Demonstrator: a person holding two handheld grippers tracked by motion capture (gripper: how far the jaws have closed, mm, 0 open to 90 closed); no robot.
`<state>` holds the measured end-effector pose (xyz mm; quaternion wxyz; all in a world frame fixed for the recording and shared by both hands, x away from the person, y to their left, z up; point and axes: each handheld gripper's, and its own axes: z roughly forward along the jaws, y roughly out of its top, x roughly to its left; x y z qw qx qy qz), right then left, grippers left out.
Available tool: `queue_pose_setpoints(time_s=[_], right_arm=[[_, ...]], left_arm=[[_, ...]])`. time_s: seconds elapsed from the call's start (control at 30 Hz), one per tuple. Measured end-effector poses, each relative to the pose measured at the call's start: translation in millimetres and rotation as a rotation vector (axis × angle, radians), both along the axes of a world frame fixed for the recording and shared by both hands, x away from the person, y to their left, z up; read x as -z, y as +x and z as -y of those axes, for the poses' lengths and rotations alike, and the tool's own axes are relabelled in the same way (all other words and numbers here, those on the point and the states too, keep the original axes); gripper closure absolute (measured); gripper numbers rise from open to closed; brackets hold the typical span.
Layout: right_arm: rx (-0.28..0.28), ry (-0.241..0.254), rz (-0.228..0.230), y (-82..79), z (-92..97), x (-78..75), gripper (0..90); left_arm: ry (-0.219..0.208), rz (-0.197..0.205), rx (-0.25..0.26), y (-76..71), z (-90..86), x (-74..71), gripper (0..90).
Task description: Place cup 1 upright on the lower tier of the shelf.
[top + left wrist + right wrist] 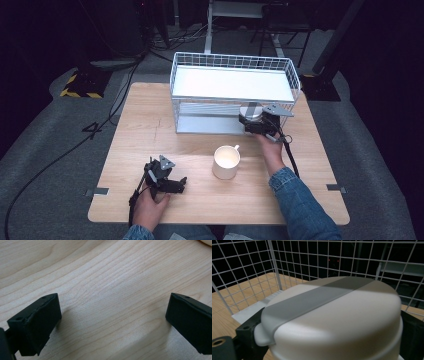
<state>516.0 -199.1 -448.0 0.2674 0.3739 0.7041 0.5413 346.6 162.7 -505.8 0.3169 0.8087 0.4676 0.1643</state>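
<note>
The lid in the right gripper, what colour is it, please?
White lid with a grey band; clearest in the right gripper view.

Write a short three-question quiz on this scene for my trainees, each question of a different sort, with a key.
1. True or false: the right gripper holds a white lid with a grey strap.
2. Where does the mug stand? A) inside the wire rack B) on the table in front of the rack C) on the rack's top shelf
3. Fill in: the left gripper has its jaws ____ over bare wood.

Key: 1 true; 2 B; 3 open.

Matt white lid, white wire rack
</note>
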Motion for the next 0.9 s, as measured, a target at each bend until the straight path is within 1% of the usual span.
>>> queue_pose_setpoints(time_s=[0.2,0.3,0.47,0.57,0.6,0.67,0.7,0.73,0.8,0.83,0.9], right_arm=[[0.012,0.022,0.003,6.4,-2.1,7.3,6.9],[0.021,0.024,0.011,8.8,-2.0,9.1,6.9],[0.027,0.023,0.01,11.5,-3.4,10.8,6.8],[0.033,0.01,0.009,11.5,-4.9,12.8,6.8],[0.033,0.005,0.016,12.2,-4.8,13.4,6.8],[0.031,0.007,0.017,12.8,-4.3,14.1,6.8],[0.034,0.016,0.011,13.2,-3.5,15.2,6.8],[0.032,0.024,0.014,13.6,-2.8,15.8,6.8],[0.03,0.026,0.012,13.2,-2.2,16.1,6.8],[0.027,0.01,0.023,12.7,-1.4,16.7,6.8],[0.028,0.011,0.023,11.9,-0.6,17.2,6.8]], left_arm=[[-0.001,0.002,-0.001,0.0,0.1,0.2,0.6],[-0.001,0.002,-0.001,0.0,0.1,0.2,0.6],[0.0,0.001,-0.001,0.0,0.0,0.1,0.6],[0.0,0.0,0.0,0.0,0.0,0.0,0.6],[-0.001,0.002,-0.002,0.0,0.1,0.2,0.6],[0.0,0.0,0.0,0.0,0.0,0.0,0.6],[0.0,0.0,0.0,0.0,0.0,0.0,0.6],[0.0,0.002,-0.002,0.0,0.1,0.2,0.6],[0.0,0.002,-0.001,0.0,0.1,0.2,0.6],[-0.001,0.002,-0.001,0.0,0.1,0.2,0.6],[-0.001,0.004,-0.002,0.0,0.2,0.4,0.6]])
